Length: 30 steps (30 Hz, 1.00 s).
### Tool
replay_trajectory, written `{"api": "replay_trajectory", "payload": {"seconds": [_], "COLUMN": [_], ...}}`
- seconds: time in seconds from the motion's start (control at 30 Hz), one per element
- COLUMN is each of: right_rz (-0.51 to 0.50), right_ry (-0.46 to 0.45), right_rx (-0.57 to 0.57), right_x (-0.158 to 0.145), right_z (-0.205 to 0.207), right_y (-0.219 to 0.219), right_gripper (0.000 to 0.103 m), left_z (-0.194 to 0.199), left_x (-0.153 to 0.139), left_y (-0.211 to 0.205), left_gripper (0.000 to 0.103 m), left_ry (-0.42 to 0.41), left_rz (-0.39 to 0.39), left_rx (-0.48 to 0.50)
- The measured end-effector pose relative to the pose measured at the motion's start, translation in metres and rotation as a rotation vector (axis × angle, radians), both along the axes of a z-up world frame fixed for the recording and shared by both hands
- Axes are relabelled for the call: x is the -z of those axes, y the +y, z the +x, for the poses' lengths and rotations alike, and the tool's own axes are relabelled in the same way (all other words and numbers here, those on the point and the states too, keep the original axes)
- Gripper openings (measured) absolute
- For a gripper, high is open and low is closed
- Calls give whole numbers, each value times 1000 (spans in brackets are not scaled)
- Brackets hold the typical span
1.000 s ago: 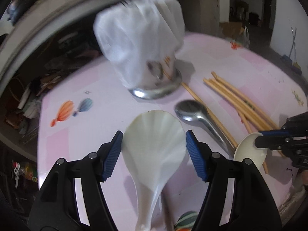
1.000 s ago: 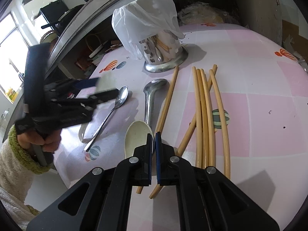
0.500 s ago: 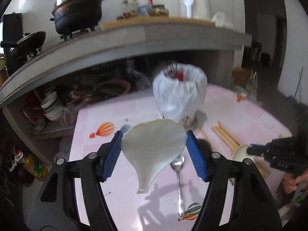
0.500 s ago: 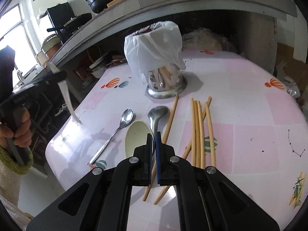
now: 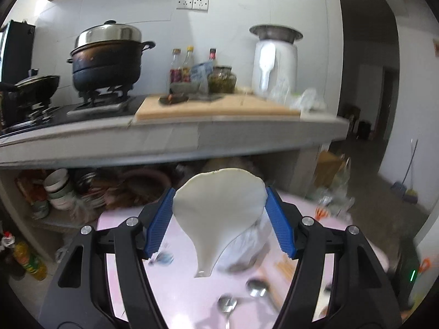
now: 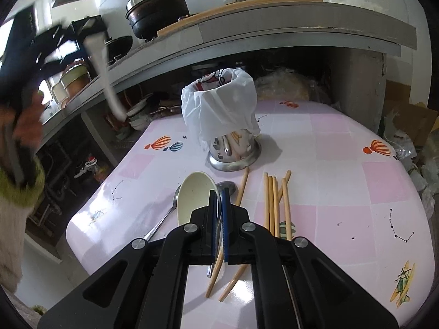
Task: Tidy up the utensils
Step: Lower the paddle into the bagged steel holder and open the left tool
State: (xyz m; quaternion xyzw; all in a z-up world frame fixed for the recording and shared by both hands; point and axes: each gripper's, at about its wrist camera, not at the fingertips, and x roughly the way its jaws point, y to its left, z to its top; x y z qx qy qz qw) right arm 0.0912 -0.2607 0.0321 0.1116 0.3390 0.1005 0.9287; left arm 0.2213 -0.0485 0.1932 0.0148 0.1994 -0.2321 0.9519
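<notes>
My left gripper (image 5: 219, 211) is shut on the wide head of a white rice paddle (image 5: 219, 208) and holds it high above the pink table (image 5: 175, 288), handle hanging down; it shows blurred in the right wrist view (image 6: 107, 76). My right gripper (image 6: 219, 205) is shut on the rim of a cream ceramic spoon (image 6: 193, 197), lifted over the table. The steel utensil holder (image 6: 233, 150), draped in a white plastic bag (image 6: 219, 107), stands mid-table. Several wooden chopsticks (image 6: 274, 200) and two metal spoons (image 6: 162, 222) lie in front of it.
A grey counter (image 6: 274, 24) overhangs the table's far side, with a black pot (image 5: 107, 57), bottles (image 5: 189, 65) and a white appliance (image 5: 274, 63) on top. Bowls (image 5: 57, 189) and clutter fill the shelf beneath. The table's edges fall off left and front.
My left gripper has risen steeply with the paddle, from just above the table to counter height. My right gripper has lifted the ceramic spoon and drawn back a little.
</notes>
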Motion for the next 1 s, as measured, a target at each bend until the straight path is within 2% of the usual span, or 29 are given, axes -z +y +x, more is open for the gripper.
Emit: {"api": "replay_trajectory", "payload": {"seconds": [0.13, 0.23, 0.4, 0.57, 0.8, 1.0], "right_rz": [5, 15, 24, 38, 59, 70], "right_ry": [13, 20, 28, 40, 51, 56], "right_rx": [8, 14, 12, 11, 18, 16], "right_x": [3, 6, 9, 15, 21, 24], "right_z": [0, 2, 6, 11, 13, 13], "right_y": [-2, -4, -9, -13, -21, -23], "right_gripper": [4, 4, 4, 4, 4, 4], "left_z": [41, 67, 111, 136, 147, 143], "left_x": [-24, -22, 12, 45, 80, 96], "left_y": [-28, -52, -83, -96, -108, -118], "left_gripper": [63, 63, 63, 63, 63, 63], "left_ry": [6, 25, 106, 169, 191, 188], "left_rz": [-75, -78, -56, -63, -26, 4], "left_rx": [46, 58, 52, 52, 52, 82]}}
